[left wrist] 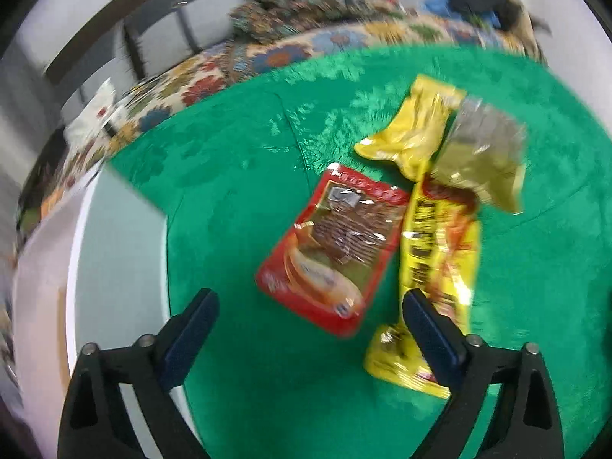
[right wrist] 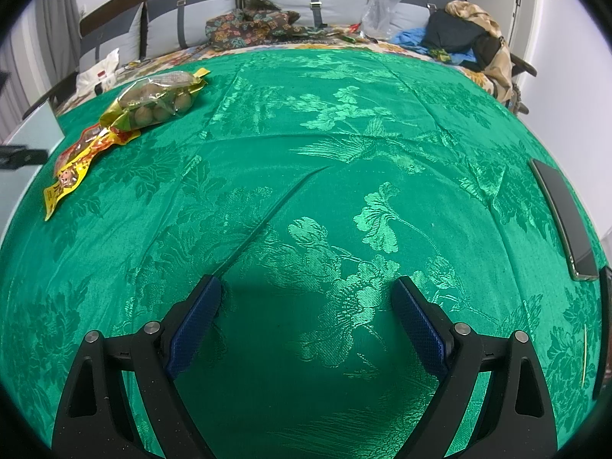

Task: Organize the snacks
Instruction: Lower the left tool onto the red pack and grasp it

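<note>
On the green cloth (right wrist: 344, 145), three snack packs lie gathered at one side: a red packet (left wrist: 332, 248) just beside a long yellow packet (left wrist: 440, 252), whose far end the bag of round snacks (left wrist: 470, 145) overlaps. The left gripper (left wrist: 310, 313) hangs wide and empty above them; the right gripper (right wrist: 306, 302), also wide, holds nothing. Grouping looks mostly done, tidying possibly left.

We get both wrist views angled steeply down at the green cloth (right wrist: 306, 153). Left sits close over the snack packets (left wrist: 440, 237); right sees them far left (right wrist: 114, 122).
</note>
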The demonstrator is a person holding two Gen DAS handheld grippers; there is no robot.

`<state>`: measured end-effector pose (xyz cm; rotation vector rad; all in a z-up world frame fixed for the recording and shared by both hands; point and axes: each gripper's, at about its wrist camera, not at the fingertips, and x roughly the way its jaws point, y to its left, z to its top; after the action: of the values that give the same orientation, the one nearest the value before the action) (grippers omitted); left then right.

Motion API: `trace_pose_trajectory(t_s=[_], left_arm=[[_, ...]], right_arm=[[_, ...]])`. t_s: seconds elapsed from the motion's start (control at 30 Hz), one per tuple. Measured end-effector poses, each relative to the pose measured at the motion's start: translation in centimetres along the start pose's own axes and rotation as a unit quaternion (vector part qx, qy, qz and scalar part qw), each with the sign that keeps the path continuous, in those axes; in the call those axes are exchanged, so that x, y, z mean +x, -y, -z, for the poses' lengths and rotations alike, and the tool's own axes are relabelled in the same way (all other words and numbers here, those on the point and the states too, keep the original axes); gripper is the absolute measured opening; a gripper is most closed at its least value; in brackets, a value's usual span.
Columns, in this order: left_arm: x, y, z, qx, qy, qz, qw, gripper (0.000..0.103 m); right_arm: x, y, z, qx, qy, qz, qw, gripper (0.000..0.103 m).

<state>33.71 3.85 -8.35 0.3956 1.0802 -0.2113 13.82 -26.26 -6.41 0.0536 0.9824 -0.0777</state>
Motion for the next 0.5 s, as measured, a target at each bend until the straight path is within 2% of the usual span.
trace_pose_trajectory(t_s=[0.17,0.2,0.33,0.4,0.43,0.5], left_arm=[[3.8,0.3,-1.8,0.052,-0.035,0.025,0.9977,0.094],[3.9,0.2,-2.3,0.05,-0.021,0.037,0.9979,0.094],[5.1,0.1,-4.0,0.037,-0.011,0.059,0.9975,0.103],[5.7,-0.2,-4.2,0.012,-0.012,0.086,0.9961,0.103],[5.9,-0.5,-4.2,-0.011,-0.018,0.103,0.9945,0.099],[5.2,-0.8,-3.8,-0.027,0.002,0.107,0.9939,0.079]], right_arm=[[0.0,0.0,0.0,0.0,0.0,0.0,1.0,0.093],[0.0,0.0,0.0,0.0,0.0,0.0,1.0,0.093],[0.0,0.0,0.0,0.0,0.0,-0.001,1.0,0.093],[0.0,-0.1,0.0,0.0,0.0,-0.001,1.0,0.093],[0.0,-0.1,0.0,0.0,0.0,-0.001,1.0,0.093],[0.0,-0.1,0.0,0.0,0.0,-0.001,1.0,0.093]])
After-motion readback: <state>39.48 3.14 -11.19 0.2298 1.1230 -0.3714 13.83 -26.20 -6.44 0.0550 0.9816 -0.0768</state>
